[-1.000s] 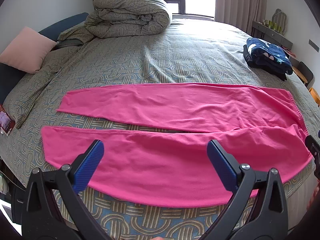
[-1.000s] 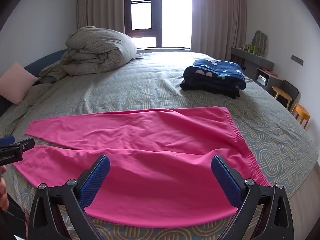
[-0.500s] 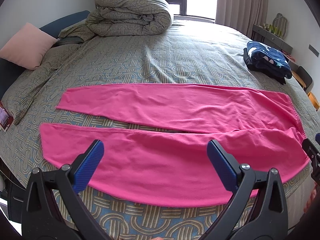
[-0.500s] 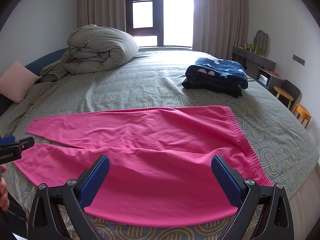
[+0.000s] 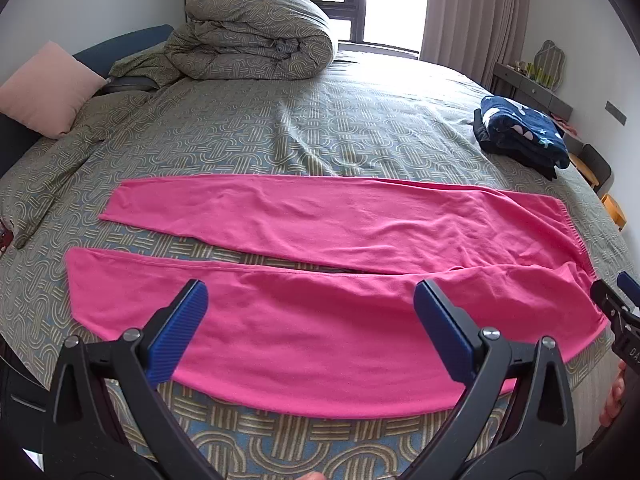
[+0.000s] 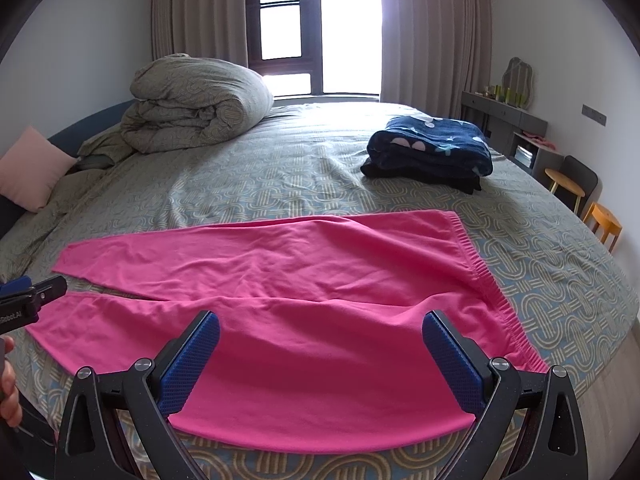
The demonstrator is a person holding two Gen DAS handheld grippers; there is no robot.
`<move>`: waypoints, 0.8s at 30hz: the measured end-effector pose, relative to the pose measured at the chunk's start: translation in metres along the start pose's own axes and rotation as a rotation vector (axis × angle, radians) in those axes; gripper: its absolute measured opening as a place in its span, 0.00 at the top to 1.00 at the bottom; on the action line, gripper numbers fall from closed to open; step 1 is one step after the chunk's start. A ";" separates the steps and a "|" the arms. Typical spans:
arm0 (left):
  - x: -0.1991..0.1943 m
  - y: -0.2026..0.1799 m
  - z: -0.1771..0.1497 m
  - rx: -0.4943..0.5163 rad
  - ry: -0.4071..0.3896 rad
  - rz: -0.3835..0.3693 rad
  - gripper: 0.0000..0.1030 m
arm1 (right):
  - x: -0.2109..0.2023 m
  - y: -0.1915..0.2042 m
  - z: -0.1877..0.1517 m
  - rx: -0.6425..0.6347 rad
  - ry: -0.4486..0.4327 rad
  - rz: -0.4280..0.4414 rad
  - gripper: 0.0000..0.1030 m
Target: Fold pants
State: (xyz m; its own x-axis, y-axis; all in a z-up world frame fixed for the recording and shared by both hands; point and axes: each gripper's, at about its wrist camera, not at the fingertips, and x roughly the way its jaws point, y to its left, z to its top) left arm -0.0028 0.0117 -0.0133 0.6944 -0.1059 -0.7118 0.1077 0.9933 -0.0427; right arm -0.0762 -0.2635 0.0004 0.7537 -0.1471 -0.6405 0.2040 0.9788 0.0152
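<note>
Bright pink pants (image 5: 320, 240) lie flat across the bed, legs spread apart toward the left, waistband at the right; they also show in the right wrist view (image 6: 304, 280). My left gripper (image 5: 312, 320) is open and empty, held above the near leg at the bed's front edge. My right gripper (image 6: 320, 344) is open and empty, above the near hip part close to the waistband (image 6: 480, 276). Each gripper's tip shows at the edge of the other's view.
The bed (image 5: 320, 128) has a patterned grey cover. A rolled duvet (image 5: 256, 36) and a pink pillow (image 5: 40, 88) lie at the far left. Folded dark blue clothes (image 5: 520, 132) lie at the far right. Stools (image 6: 600, 224) and a dresser (image 6: 504, 116) stand beyond the bed.
Both views have tilted upward slightly, so the pants sit lower in frame. The pants have not moved and both grippers stay open.
</note>
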 end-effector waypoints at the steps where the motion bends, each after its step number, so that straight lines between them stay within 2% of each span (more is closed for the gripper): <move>1: 0.000 0.001 0.000 -0.007 0.000 -0.003 0.01 | 0.000 0.000 0.000 0.001 0.002 0.001 0.00; 8: 0.004 0.003 -0.002 -0.001 0.008 0.022 0.01 | 0.000 -0.002 -0.001 0.017 0.007 -0.003 0.00; 24: 0.006 -0.002 -0.006 0.042 0.011 0.028 0.01 | 0.005 -0.005 -0.001 0.048 0.023 -0.003 0.00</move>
State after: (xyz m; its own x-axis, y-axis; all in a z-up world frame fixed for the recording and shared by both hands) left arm -0.0029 0.0090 -0.0216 0.6900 -0.0772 -0.7197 0.1180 0.9930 0.0067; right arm -0.0747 -0.2690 -0.0038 0.7383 -0.1464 -0.6584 0.2369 0.9703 0.0499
